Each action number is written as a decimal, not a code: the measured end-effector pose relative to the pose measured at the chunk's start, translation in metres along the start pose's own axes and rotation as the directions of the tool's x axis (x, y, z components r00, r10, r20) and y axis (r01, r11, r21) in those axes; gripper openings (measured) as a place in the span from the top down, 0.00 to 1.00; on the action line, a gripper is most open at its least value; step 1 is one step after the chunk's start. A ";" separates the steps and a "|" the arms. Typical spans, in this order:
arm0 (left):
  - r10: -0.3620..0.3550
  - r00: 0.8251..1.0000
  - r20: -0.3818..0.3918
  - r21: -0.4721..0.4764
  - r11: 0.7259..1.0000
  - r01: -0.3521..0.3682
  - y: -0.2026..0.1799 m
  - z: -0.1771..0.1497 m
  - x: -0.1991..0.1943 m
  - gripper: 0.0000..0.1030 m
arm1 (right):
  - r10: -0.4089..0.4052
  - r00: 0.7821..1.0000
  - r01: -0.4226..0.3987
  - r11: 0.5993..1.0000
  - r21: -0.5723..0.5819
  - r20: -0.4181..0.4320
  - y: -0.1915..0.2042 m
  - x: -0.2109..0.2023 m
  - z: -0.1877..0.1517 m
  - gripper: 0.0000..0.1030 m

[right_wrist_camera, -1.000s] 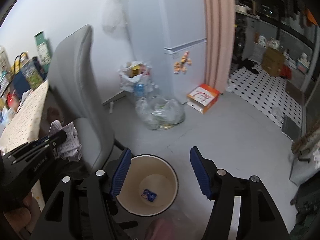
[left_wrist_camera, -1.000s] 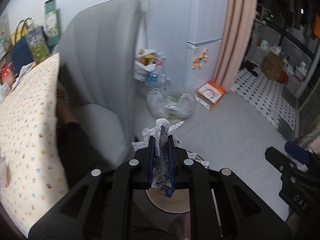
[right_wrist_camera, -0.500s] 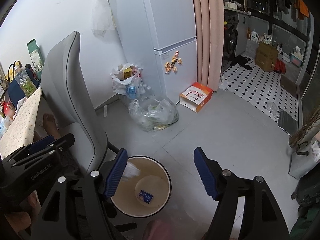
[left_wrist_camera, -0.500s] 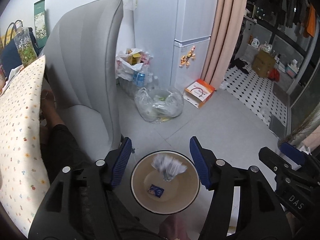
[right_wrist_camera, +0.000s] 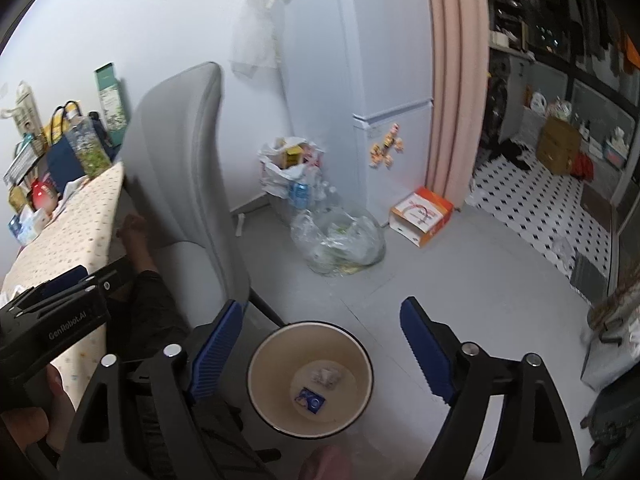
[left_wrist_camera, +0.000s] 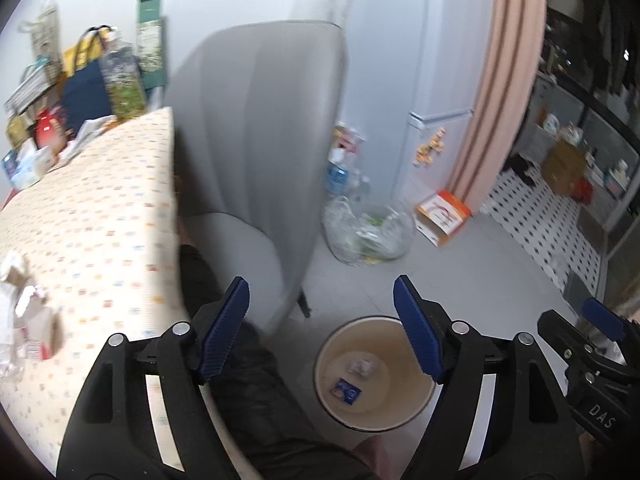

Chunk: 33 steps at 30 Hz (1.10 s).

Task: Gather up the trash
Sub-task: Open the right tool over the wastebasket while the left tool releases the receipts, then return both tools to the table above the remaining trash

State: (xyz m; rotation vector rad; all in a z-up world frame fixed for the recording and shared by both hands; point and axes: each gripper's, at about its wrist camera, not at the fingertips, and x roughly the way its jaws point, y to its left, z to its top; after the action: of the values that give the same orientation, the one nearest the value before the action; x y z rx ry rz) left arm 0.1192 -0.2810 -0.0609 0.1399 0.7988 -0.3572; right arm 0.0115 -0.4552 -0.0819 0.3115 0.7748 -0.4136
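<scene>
A beige round trash bin stands on the grey floor below both grippers. A crumpled white paper and a small blue wrapper lie at its bottom. My left gripper is open and empty, held above the bin's left side, beside the table edge. My right gripper is open and empty, above the bin. More crumpled trash lies on the dotted tablecloth at the left.
A grey chair stands between table and bin. A clear full plastic bag, a white bag of bottles and an orange box sit by the fridge. Bags and bottles crowd the table's far end.
The left gripper opened and dropped the crumpled paper into the bin, then swung left toward the table. The right gripper stayed open above the bin.
</scene>
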 end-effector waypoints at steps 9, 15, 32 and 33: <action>0.100 0.992 0.077 -0.091 0.991 -0.093 0.062 -0.002 -0.045 0.09 | 0.074 0.996 -0.069 0.993 -0.100 0.051 0.060 -0.032 0.008 0.10; 0.156 0.982 0.106 -0.164 0.977 -0.137 0.110 -0.011 -0.073 0.06 | 0.114 0.990 -0.098 0.980 -0.174 0.084 0.108 -0.060 0.007 0.08; 0.285 0.952 0.107 -0.330 0.914 -0.237 0.221 -0.061 -0.134 0.06 | 0.219 0.970 -0.175 0.927 -0.331 0.100 0.216 -0.110 -0.020 0.08; 0.290 0.951 0.106 -0.335 0.911 -0.241 0.225 -0.064 -0.136 0.06 | 0.224 0.970 -0.179 0.924 -0.337 0.098 0.221 -0.111 -0.021 0.08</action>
State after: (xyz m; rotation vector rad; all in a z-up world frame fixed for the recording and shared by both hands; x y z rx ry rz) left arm 0.0713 -0.0196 -0.0095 -0.0823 0.6640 0.0244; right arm 0.0313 -0.2263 0.0109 0.0496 0.6571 -0.1047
